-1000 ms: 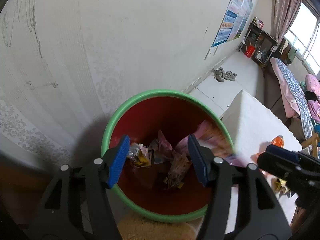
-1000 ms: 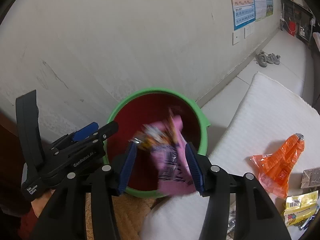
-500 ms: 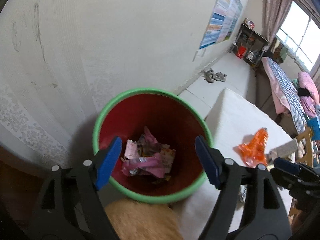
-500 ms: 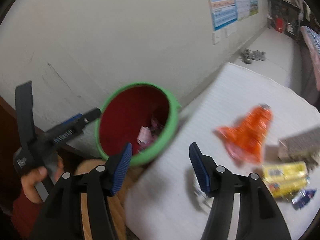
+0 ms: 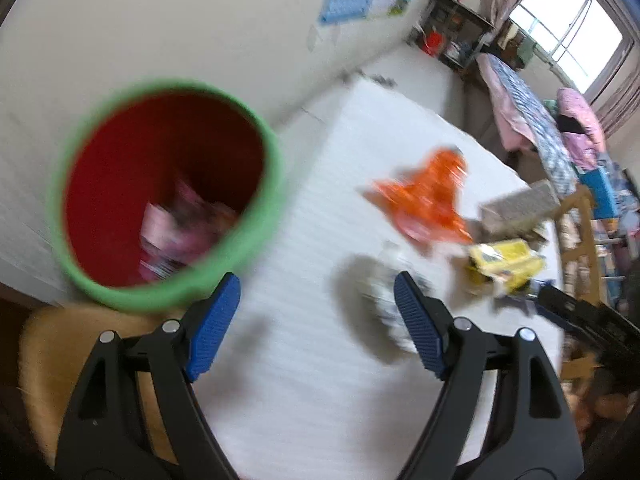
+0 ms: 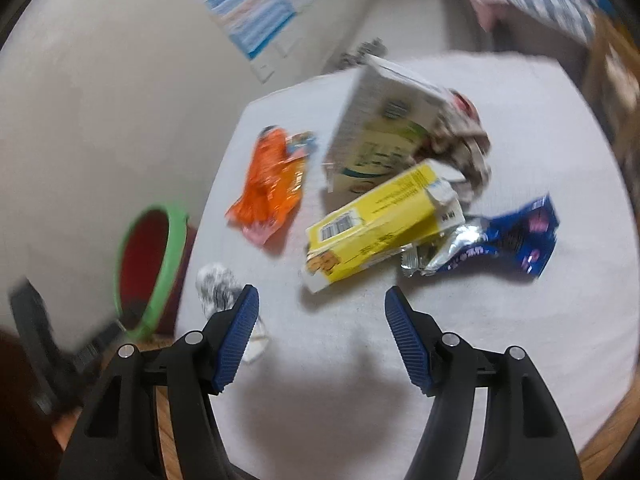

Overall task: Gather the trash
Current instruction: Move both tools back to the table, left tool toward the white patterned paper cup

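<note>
**Both grippers empty over the table; five pieces of trash uncollected**

Left wrist view: The left gripper [image 5: 316, 320] has its jaws opening, with nothing between them. It hangs over the white table cover [image 5: 320, 400], which is bare below and ahead of the fingers. The bin [image 5: 276, 184], red inside with a green rim, stands just off the table's left edge, against the wall [image 5: 160, 20]; pink wrappers [image 5: 180, 232] lie in its bottom. A crumpled silver wrapper [image 5: 380, 304] lies just ahead of the right-hand finger. Further on: one orange wrapper [image 5: 428, 196], one yellow carton [image 5: 504, 264], one pale carton [image 5: 516, 208]. The frame is blurred. The right gripper's tip shows at the right edge.

Right wrist view: The right gripper [image 6: 320, 320] also has its jaws opening and holds nothing. Bare cover lies between and below the fingers. Count on the table: one silver wrapper [image 6: 216, 284] beside the left-hand finger near the table's left edge, one orange wrapper [image 6: 272, 180], one yellow carton [image 6: 380, 220], one pale carton [image 6: 376, 128] tilted behind it, one blue wrapper [image 6: 516, 236]. The bin [image 6: 172, 252] sits beyond the left edge
</note>
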Demonstrator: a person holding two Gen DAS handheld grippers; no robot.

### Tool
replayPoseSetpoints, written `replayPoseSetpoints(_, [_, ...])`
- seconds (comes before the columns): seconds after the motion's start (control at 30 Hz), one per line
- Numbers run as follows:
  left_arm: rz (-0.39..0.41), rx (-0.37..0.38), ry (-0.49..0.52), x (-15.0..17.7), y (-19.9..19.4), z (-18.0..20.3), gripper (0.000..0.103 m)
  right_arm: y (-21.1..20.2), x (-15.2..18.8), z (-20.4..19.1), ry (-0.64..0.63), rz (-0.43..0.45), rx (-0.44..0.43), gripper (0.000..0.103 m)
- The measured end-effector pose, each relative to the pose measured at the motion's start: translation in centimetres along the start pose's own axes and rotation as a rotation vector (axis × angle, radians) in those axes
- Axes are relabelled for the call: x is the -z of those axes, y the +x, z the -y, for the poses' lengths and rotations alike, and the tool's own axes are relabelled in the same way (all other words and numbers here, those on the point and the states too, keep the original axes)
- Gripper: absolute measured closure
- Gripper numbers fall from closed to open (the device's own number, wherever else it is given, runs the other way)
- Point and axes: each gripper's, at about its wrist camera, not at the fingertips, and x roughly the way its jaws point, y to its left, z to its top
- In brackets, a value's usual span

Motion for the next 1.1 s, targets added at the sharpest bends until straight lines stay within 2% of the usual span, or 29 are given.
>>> replayPoseSetpoints(0.07, [-0.044, 0.025, -0.025, 0.3, 1.9, 1.5, 0.027, 0.8, -0.6, 0.6, 0.061, 0.005, -0.004, 0.039])
replayPoseSetpoints(0.17, [-0.091, -0.008, -0.039, 0.7, 4.3, 3.1, 0.025, 1.7, -1.2, 0.6, 0.077, 0.023, 0.031, 0.039])
replayPoseSetpoints(0.27, [-0.111, -0.036, -0.034, 1.1, 5.7, 4.1, 0.025, 3.0, -2.0, 0.5, 0.085, 0.01, 0.067, 0.038])
replayPoseSetpoints(0.33, [-0.111, -0.044, -0.014, 1.1, 6.2, 4.6, 0.025, 3.7, -2.2, 1.0, 0.111, 0.0, 0.058, 0.039])
replayPoseSetpoints(0.37, [-0.115, -0.046, -0.007, 1.1, 6.4, 4.8, 0.025, 4.0, -2.3, 1.1, 0.109, 0.002, 0.061, 0.046])
replayPoseSetpoints(0.4, [-0.123, -0.044, -0.006, 1.0, 6.5, 4.9, 0.025, 4.2, -2.3, 1.0, 0.093, 0.004, 0.071, 0.058])
replayPoseSetpoints(0.47, [-0.134, -0.037, -0.018, 0.8, 6.6, 4.9, 0.026, 4.5, -2.3, 1.1, 0.079, -0.001, 0.049, 0.069])
replayPoseSetpoints(0.6, [-0.142, 0.012, -0.006, 0.9, 6.3, 5.0, 0.05, 4.2, -1.7, 1.3, 0.046, -0.004, 0.002, 0.081])
replayPoseSetpoints(0.67, [-0.146, 0.024, 0.018, 0.8, 5.8, 5.4, 0.053, 3.3, -1.0, 1.0, 0.0, -0.006, -0.015, 0.086])
replayPoseSetpoints(0.73, [-0.163, 0.038, 0.044, 0.7, 5.6, 5.6, 0.081, 2.4, -0.3, 0.4, -0.057, -0.011, -0.029, 0.086])
replayPoseSetpoints(0.9, [-0.215, 0.085, 0.105, 1.3, 4.5, 5.1, 0.08, -0.6, 2.8, -0.9, -0.236, -0.08, -0.025, 0.086])
replayPoseSetpoints(0.97, [-0.204, 0.083, 0.105, 1.5, 4.2, 4.9, 0.067, -0.9, 3.8, -0.8, -0.277, -0.117, -0.007, 0.086])
replayPoseSetpoints(1.0, [-0.194, 0.082, 0.099, 1.5, 4.0, 4.7, 0.052, -0.8, 4.3, -0.7, -0.293, -0.143, 0.007, 0.086])
replayPoseSetpoints(1.03, [-0.179, 0.078, 0.088, 1.6, 3.9, 4.6, 0.044, -0.8, 4.5, -0.5, -0.301, -0.157, 0.018, 0.085])
replayPoseSetpoints(1.1, [-0.166, 0.08, 0.052, 1.5, 3.9, 4.6, 0.041, -0.4, 5.2, 0.1, -0.302, -0.176, 0.041, 0.083])
